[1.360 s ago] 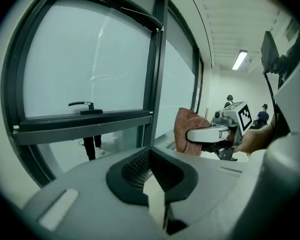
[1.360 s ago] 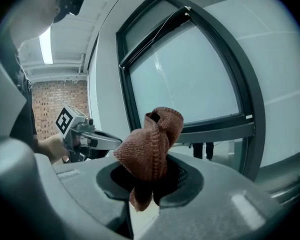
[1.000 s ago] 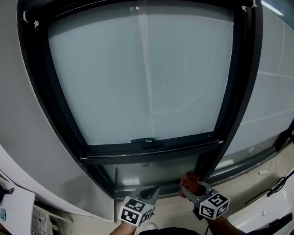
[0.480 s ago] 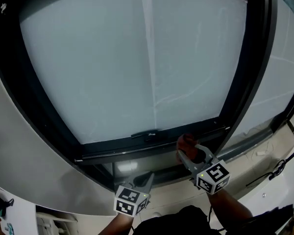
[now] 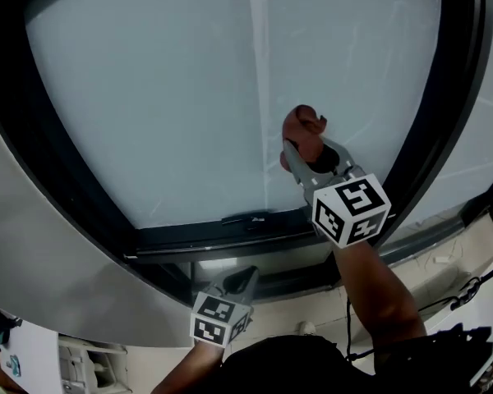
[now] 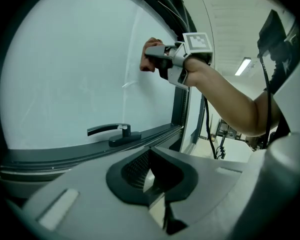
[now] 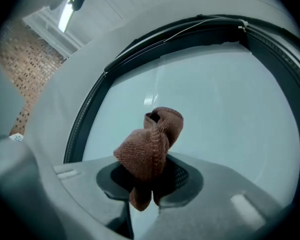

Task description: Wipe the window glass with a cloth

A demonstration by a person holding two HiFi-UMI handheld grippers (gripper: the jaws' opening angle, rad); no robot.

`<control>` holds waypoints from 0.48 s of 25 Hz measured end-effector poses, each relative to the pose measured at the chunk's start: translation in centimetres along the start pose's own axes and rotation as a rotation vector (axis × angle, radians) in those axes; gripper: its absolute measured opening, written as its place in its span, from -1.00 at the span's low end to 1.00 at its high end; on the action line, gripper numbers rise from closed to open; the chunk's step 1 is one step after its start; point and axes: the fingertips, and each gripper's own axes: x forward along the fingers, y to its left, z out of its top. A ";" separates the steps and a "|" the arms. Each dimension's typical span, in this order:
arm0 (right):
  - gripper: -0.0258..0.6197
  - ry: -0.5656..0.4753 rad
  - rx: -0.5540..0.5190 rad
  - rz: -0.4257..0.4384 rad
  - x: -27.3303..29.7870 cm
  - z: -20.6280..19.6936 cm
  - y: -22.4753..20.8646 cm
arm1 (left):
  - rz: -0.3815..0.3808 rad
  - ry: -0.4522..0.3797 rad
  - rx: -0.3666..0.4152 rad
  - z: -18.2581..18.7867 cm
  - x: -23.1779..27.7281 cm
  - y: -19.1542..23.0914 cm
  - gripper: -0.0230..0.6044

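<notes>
The large frosted window glass (image 5: pixel 172 97) fills the head view inside a dark frame (image 5: pixel 82 195). My right gripper (image 5: pixel 300 150) is raised against the pane right of centre, shut on a bunched brown cloth (image 5: pixel 302 130) that presses on the glass. The right gripper view shows the cloth (image 7: pixel 150 146) sticking out from the jaws toward the glass (image 7: pixel 230 114). My left gripper (image 5: pixel 242 281) hangs low below the sash, shut with nothing in it. From the left gripper view, the cloth (image 6: pixel 149 54) and right gripper (image 6: pixel 162 61) meet the pane above.
A black window handle (image 6: pixel 112 130) lies flat on the bottom rail of the sash (image 5: pixel 246 218). A second pane (image 5: pixel 485 138) continues to the right past the dark mullion (image 5: pixel 444 105). Cables (image 5: pixel 476 286) lie on the sill at lower right.
My right gripper has risen with the cloth from the bottom frame rail up onto the glass. The left gripper has stayed low, nearly still.
</notes>
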 end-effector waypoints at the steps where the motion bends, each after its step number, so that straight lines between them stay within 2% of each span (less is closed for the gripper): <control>1: -0.66 -0.007 -0.001 0.003 0.9 0.6 -0.1 | 0.006 0.000 0.000 0.2 0.3 0.1 -0.87; 6: -0.66 -0.033 0.002 0.000 4.0 2.5 -1.0 | 0.008 0.001 0.003 1.4 2.0 -0.3 -0.87; 12: -0.66 -0.021 -0.068 -0.051 4.1 1.5 -1.3 | 0.004 0.000 0.014 1.5 2.8 -0.7 -0.87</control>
